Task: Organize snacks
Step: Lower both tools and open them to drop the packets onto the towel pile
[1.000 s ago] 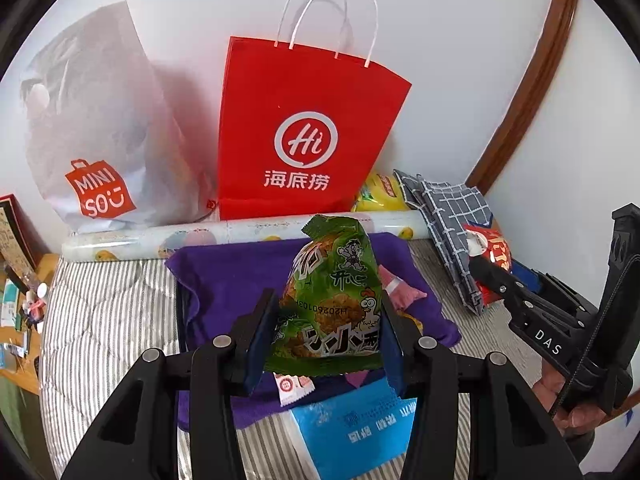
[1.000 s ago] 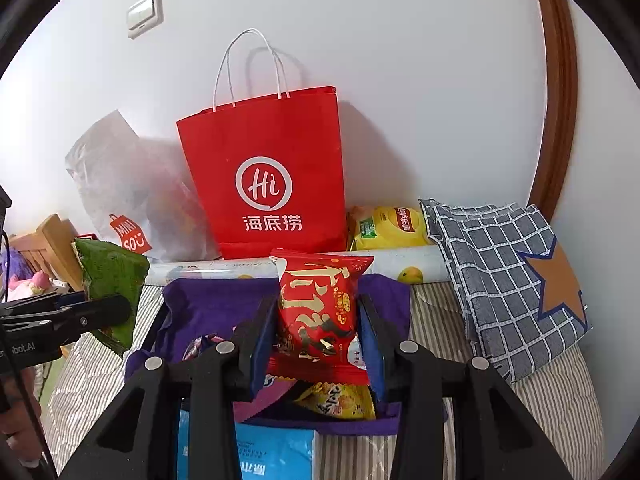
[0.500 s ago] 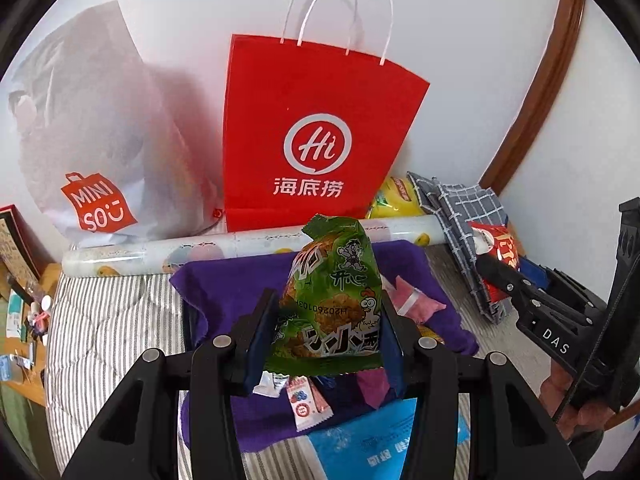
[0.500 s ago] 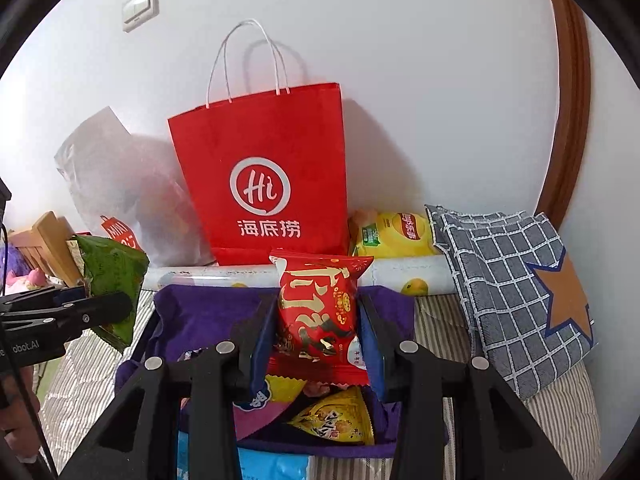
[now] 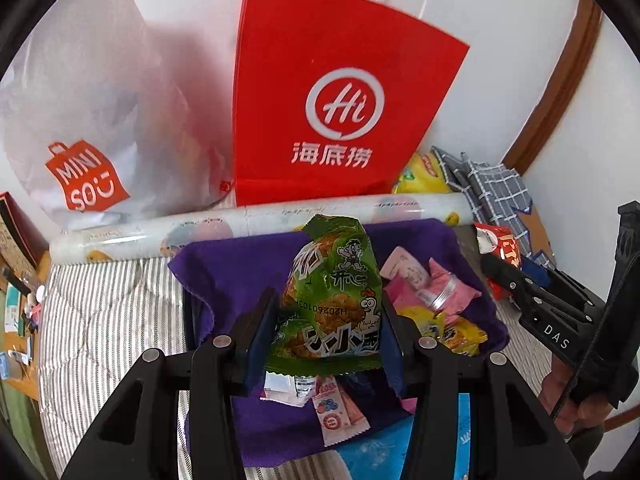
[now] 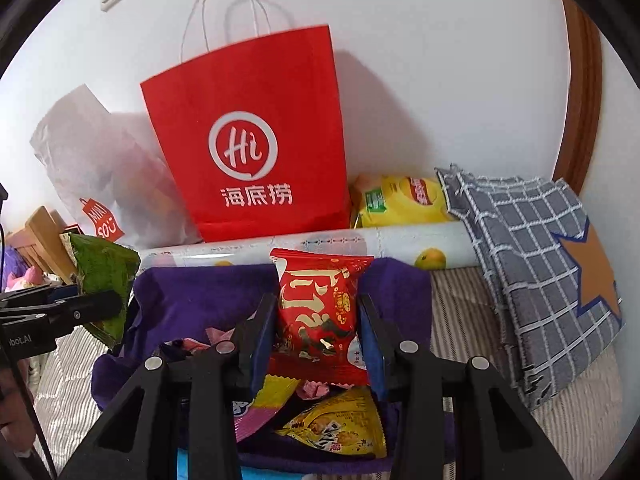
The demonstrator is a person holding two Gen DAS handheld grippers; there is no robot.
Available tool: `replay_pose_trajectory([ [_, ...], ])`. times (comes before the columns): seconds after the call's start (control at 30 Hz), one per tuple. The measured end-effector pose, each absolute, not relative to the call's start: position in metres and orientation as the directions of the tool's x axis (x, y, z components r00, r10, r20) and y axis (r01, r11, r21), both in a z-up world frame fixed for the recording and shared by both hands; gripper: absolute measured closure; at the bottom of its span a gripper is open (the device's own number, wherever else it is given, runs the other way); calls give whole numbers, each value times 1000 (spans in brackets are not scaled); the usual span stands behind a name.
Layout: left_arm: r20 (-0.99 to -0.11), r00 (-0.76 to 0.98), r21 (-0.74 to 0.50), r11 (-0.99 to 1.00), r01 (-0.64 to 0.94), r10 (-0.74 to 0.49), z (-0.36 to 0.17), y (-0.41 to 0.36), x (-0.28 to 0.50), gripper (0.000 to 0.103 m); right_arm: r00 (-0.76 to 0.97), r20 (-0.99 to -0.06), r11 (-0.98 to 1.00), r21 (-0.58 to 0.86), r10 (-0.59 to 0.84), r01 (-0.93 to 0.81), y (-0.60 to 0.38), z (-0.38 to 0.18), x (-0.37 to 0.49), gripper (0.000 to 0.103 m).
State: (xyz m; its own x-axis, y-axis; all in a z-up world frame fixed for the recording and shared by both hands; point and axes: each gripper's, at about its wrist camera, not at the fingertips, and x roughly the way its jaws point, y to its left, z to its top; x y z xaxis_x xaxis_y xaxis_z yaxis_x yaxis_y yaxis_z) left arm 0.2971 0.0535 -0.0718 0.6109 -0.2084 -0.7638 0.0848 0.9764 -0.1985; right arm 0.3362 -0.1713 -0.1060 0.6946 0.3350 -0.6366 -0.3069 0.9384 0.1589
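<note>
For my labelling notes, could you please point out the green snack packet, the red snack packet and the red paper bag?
green snack packet [image 5: 332,296], left wrist view, printed front.
red snack packet [image 6: 318,316], right wrist view, front centre.
red paper bag [image 6: 248,152], right wrist view, logo.

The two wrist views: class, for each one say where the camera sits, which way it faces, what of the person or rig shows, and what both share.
Left wrist: sits on the left gripper, faces the wall over the bed; its fingers clamp a green snack packet; the right gripper and a hand show at right.
Right wrist: sits on the right gripper, faces the same wall; it clamps a red snack packet; the left gripper shows at left.
Shared: red paper bag, purple cloth, both packets.
</note>
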Motion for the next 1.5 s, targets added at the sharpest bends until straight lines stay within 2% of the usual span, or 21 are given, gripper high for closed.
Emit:
replay_pose_trajectory([
  [0.83, -798, 570, -204, 978, 52, -196, -97, 59, 312, 55, 684, -669, 955, 163, 291, -247, -197, -129, 350, 65],
  [1.5, -813, 540, -204, 975, 86, -218, -110, 46, 314, 55, 630, -709, 939, 140, 317, -315, -178, -143, 347, 64],
])
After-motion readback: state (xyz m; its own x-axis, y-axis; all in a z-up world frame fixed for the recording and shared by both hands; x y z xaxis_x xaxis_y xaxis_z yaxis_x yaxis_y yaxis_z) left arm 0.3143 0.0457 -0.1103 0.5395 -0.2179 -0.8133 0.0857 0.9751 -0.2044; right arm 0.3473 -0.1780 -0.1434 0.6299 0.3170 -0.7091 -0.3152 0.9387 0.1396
